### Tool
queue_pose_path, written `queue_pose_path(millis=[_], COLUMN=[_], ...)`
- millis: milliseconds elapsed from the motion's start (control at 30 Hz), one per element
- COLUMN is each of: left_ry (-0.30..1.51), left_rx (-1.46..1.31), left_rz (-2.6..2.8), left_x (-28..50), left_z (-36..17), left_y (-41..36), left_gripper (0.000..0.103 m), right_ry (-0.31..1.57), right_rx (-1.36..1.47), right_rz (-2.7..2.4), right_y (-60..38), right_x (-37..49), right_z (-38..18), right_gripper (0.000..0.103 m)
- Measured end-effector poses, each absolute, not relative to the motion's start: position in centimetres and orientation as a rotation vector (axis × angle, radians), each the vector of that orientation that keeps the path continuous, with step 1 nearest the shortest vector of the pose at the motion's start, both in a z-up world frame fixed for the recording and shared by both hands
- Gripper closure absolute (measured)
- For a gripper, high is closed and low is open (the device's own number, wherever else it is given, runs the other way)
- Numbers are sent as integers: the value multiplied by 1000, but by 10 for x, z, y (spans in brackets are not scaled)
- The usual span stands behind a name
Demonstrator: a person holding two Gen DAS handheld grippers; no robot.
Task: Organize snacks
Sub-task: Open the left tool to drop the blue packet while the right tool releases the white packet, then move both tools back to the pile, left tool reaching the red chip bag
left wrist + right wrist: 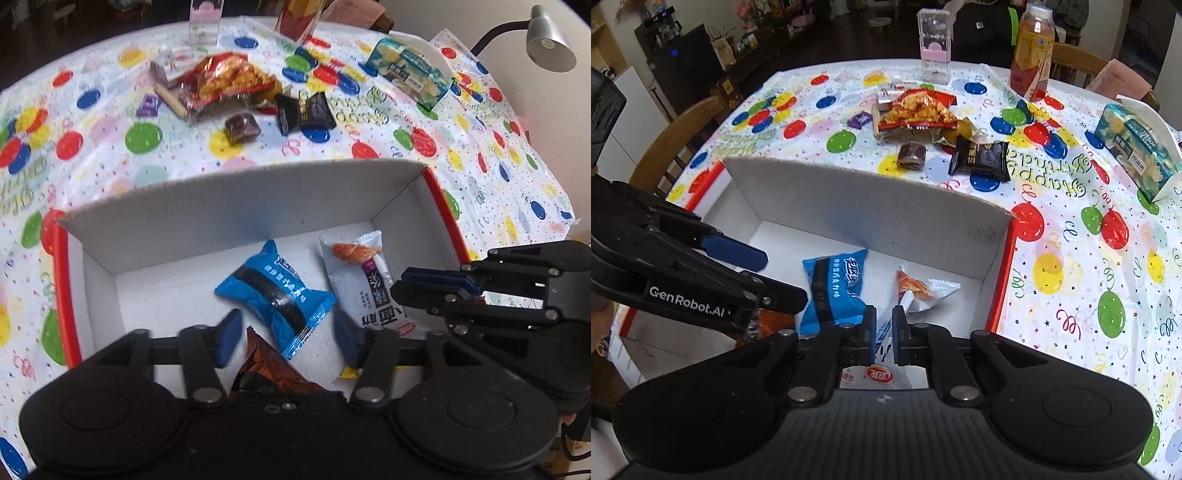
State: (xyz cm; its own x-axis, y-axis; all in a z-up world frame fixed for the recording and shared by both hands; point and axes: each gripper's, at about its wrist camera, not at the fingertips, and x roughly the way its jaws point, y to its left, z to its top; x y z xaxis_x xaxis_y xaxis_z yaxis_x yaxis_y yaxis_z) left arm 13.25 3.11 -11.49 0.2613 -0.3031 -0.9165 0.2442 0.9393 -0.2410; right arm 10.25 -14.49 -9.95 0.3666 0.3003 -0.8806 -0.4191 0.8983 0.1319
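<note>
Left tongs [286,338] hang spread wide over the white box [236,199], gripping nothing; the blue packet [275,295] lies on the box floor between and just ahead of their tips. The left view alone shows a brown-orange wrapper [273,373] tucked under those tongs. Right tongs [884,334] sit nearly closed above the white almond packet [923,291], a slim gap showing, nothing clamped. Beyond the box's far wall, loose snacks wait: red chip bag [919,109], black packet [982,157], brown candy [911,156]. The right view alone shows the full drink bottle [1032,55].
</note>
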Motion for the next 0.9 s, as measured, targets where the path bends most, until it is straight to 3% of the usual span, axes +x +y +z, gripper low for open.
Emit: queue_pose_path(millis=[633,800,900], left_ry=[1034,983,965], left_rx=[-7,-9,-16], left_rz=[-410,-398,-383], left_x=[116,120,125], left_z=[-48,-32,-25], left_y=[33,35,36], left_gripper=[18,7,3], right_ry=[986,970,956], right_rx=[-43,-31,-34], right_rz=[488,507,505], right_y=[-152,-156,-160], right_x=[84,86,90], right_z=[-38,-28,-23], right_gripper=[95,95,89])
